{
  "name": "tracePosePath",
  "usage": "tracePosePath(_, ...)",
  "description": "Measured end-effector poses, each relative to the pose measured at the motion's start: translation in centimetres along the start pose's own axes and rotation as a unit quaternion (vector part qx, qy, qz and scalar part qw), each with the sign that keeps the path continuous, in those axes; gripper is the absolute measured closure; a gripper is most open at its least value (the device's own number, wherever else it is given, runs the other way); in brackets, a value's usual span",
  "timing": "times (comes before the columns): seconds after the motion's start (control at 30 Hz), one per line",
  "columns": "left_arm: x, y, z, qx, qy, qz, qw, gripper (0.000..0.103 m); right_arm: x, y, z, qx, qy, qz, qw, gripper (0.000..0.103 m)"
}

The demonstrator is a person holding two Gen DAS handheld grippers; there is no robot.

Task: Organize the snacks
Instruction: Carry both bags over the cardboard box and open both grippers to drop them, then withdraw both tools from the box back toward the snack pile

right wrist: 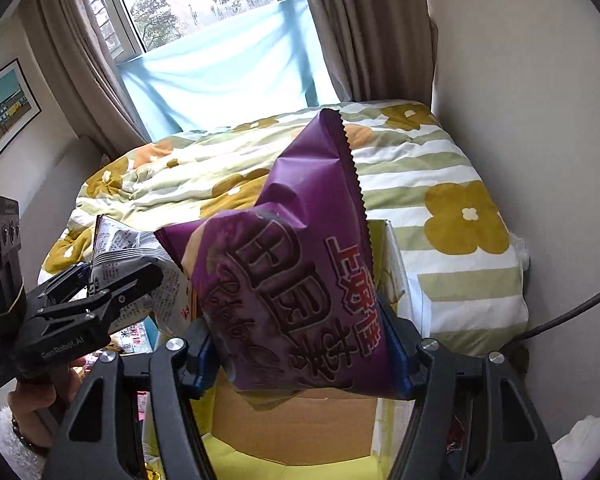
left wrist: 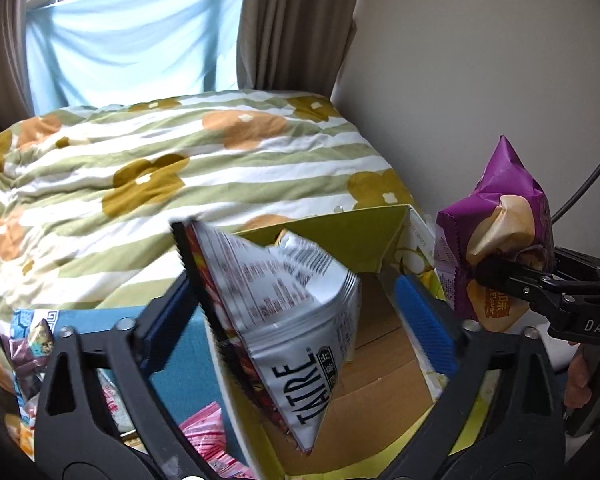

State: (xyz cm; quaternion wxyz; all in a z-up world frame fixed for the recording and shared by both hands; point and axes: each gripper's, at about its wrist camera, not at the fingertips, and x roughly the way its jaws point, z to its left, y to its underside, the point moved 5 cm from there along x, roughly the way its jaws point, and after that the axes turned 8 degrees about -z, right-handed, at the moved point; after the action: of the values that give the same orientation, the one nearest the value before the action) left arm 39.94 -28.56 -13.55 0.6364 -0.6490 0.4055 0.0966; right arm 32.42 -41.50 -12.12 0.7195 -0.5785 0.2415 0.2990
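Note:
A white and silver snack bag (left wrist: 300,304) marked TATRE hangs tilted over an open cardboard box (left wrist: 384,364) with yellow-green flaps. It sits between the blue pads (left wrist: 424,320) of my left gripper (left wrist: 292,284), which stands wide open; the right pad is clear of the bag. My right gripper (right wrist: 300,344) is shut on a purple crisp bag (right wrist: 300,264) and holds it above the same box (right wrist: 300,420). In the left wrist view the purple bag (left wrist: 496,220) and right gripper (left wrist: 516,264) are at the right edge. The left gripper (right wrist: 116,272) shows at the left of the right wrist view.
A bed with a striped floral duvet (left wrist: 180,168) lies behind the box. A teal box (left wrist: 180,364) and several loose snack packets (left wrist: 32,352) sit to the left. A bare wall (left wrist: 480,80) stands on the right. A person's hand (right wrist: 40,396) holds the left gripper.

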Motion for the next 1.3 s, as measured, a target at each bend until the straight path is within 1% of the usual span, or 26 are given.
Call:
tracePosePath(0.1,1.9,0.5,-0.1,0.010,-0.009,0.020,0.9997,0.001,1.2,0.0,-1.2,0.005,-0.001,0.013,1.000,0.041)
tracePosePath(0.2,1.8,1.7,0.7,0.001,-0.009,0.028,0.9996,0.001,2.0,0.5,-1.9,0.004,0.003,0.022,1.000,0.041)
tracePosePath(0.27,1.0,2.7,1.6,-0.011,-0.013,0.036,0.9992,0.001,2.5,0.7,-2.3,0.005,0.009,0.028,1.000,0.041)
tracePosePath(0.37,-0.6,3.7,3.1,-0.022,-0.028,0.036,0.9987,0.001,3.4,0.9,-2.4,0.004,0.019,0.037,0.999,0.040)
tracePosePath(0.53,-2.4,4.7,4.1,-0.013,-0.058,0.034,0.9977,0.001,4.9,0.6,-1.7,-0.021,0.024,0.038,0.999,0.039)
tracePosePath(0.73,-3.1,5.3,5.1,-0.015,-0.081,0.039,0.9959,0.001,7.6,0.8,-1.2,-0.026,0.016,0.055,0.998,0.038)
tracePosePath(0.8,-3.1,5.6,5.4,-0.021,-0.080,0.041,0.9958,0.001,8.5,1.0,-1.3,-0.019,0.013,0.064,0.998,0.038)
tracePosePath(0.83,-3.1,5.7,5.6,-0.025,-0.080,0.041,0.9956,0.001,8.9,1.0,-1.4,-0.013,0.008,0.067,0.998,0.036)
tracePosePath(0.9,-3.5,6.0,5.7,-0.030,-0.083,0.042,0.9952,0.001,9.8,1.4,-1.5,-0.001,-0.006,0.081,0.997,0.016)
tracePosePath(0.93,-3.5,6.1,5.8,-0.030,-0.085,0.044,0.9949,0.001,10.1,1.6,-1.7,-0.002,-0.004,0.088,0.996,0.000)
tracePosePath(1.07,-3.9,6.8,5.7,-0.025,-0.101,0.043,0.9937,0.001,9.3,2.6,-1.4,-0.018,-0.007,0.081,0.997,0.000)
tracePosePath(1.17,-4.3,6.8,5.6,-0.026,-0.103,0.041,0.9935,0.001,8.7,3.2,-1.4,-0.027,-0.005,0.083,0.996,0.000)
tracePosePath(1.3,-5.4,6.2,5.3,-0.027,-0.111,0.029,0.9930,0.001,7.6,3.0,-1.3,-0.049,0.004,0.075,0.996,0.000)
